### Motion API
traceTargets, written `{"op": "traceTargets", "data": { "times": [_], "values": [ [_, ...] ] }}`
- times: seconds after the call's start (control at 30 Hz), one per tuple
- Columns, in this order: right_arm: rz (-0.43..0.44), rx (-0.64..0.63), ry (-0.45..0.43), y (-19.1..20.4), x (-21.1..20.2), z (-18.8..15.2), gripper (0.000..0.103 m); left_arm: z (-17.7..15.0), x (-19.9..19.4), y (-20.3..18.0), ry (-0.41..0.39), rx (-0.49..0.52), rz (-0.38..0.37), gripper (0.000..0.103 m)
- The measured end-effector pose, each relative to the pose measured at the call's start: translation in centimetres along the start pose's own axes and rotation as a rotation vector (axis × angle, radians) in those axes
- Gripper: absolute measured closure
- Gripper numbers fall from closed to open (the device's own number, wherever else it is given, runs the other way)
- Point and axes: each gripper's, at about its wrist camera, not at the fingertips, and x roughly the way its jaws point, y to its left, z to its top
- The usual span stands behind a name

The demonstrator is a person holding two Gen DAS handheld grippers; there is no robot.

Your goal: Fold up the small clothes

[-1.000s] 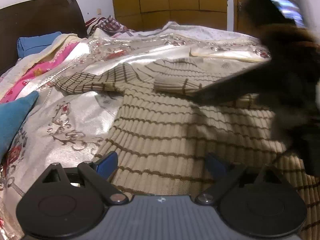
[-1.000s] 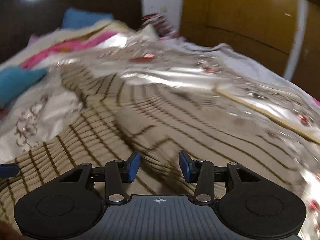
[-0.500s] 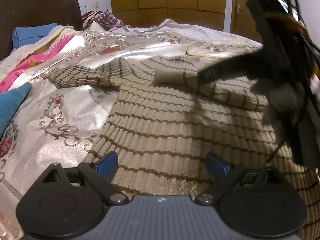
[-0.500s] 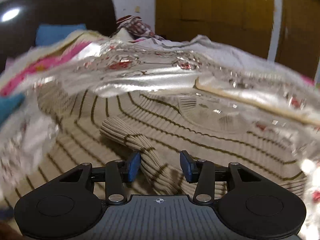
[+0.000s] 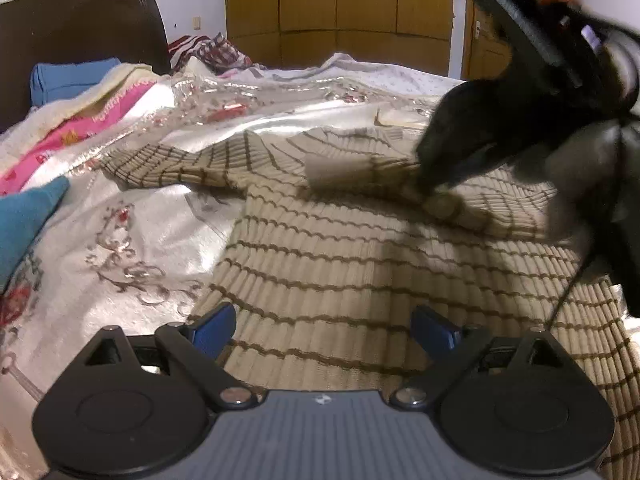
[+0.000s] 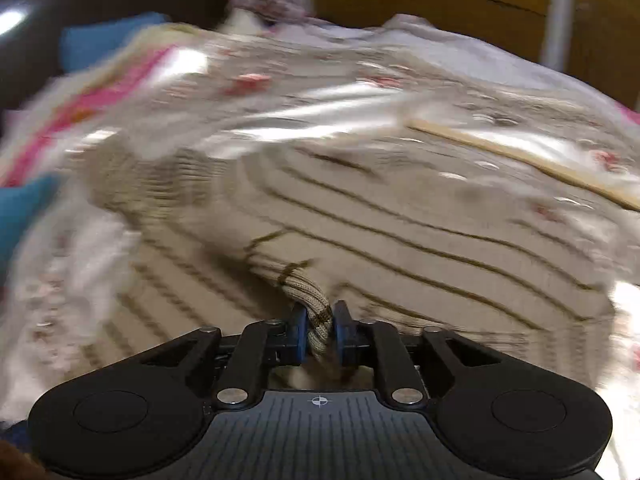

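A beige ribbed sweater with thin brown stripes [image 5: 360, 264] lies spread on the bed. Its left sleeve [image 5: 168, 164] stretches out to the left. Its right sleeve [image 5: 360, 168] lies folded across the chest. My left gripper [image 5: 322, 326] is open and empty just above the sweater's lower body. My right gripper [image 6: 319, 330] is shut on the right sleeve [image 6: 308, 296], pinching a fold of it between the blue pads. In the left wrist view it shows as a dark blurred shape [image 5: 492, 128] over the sleeve at the upper right.
A shiny white embroidered bedspread [image 5: 132, 240] covers the bed. Blue cushions [image 5: 24, 216] and a pink blanket [image 5: 80, 132] lie at the left. A dark headboard [image 5: 80, 28] and wooden wardrobe doors [image 5: 340, 4] stand behind. The right wrist view is motion-blurred.
My right gripper closed on the right sleeve and moved with it across the sweater. My left gripper stayed open over the lower body.
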Motion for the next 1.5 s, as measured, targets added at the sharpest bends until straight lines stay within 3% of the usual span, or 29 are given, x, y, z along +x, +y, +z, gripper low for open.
{"op": "traceTargets", "data": {
  "times": [0.13, 0.3, 0.5, 0.67, 0.73, 0.9, 1.0, 1.13, 1.2, 1.27, 1.37, 1.5],
  "values": [
    [-0.061, -0.011, -0.041, 1.5, -6.1, -1.5, 0.084, 0.6, -1.7, 0.1, -0.013, 0.013, 0.023, 0.003],
    [-0.159, -0.051, -0.068, 3.6, -12.4, -4.8, 0.084, 1.2, -7.4, 1.4, -0.047, 0.04, 0.037, 0.003],
    [-0.112, -0.095, -0.145, 5.1, -20.2, -10.6, 0.084, 1.6, -12.9, -0.1, -0.093, 0.114, 0.06, 0.003],
    [-0.11, -0.154, -0.165, 3.7, -23.2, -13.8, 0.084, 2.3, -13.0, -3.4, -0.071, 0.221, 0.078, 0.003],
    [-0.107, -0.102, -0.191, 2.2, -23.7, -13.7, 0.084, 2.7, -12.6, -3.8, -0.065, 0.264, 0.098, 0.003],
    [-0.081, 0.005, -0.194, -1.2, -22.0, -13.0, 0.084, 4.3, -9.0, -2.9, -0.021, 0.267, 0.106, 0.004],
    [-0.087, -0.001, -0.168, -2.3, -19.1, -12.5, 0.081, 5.4, -4.9, -2.0, 0.036, 0.238, 0.086, 0.013],
    [-0.085, -0.022, -0.148, -3.7, -14.8, -11.2, 0.079, 6.9, 1.2, -0.8, 0.122, 0.185, 0.04, 0.034],
    [-0.093, -0.045, -0.143, -4.1, -12.3, -10.1, 0.079, 7.7, 3.9, -0.6, 0.14, 0.192, 0.046, 0.044],
    [-0.084, -0.079, -0.147, -4.3, -10.3, -9.1, 0.079, 8.5, 6.3, -0.7, 0.14, 0.218, 0.044, 0.046],
    [-0.088, -0.208, -0.141, -3.6, -7.1, -7.5, 0.07, 9.7, 9.8, -0.5, 0.16, 0.261, 0.031, 0.046],
    [-0.045, -0.302, -0.112, -2.9, -3.5, -6.1, 0.068, 10.5, 13.0, 0.1, 0.217, 0.244, -0.001, 0.05]
  ]
}}
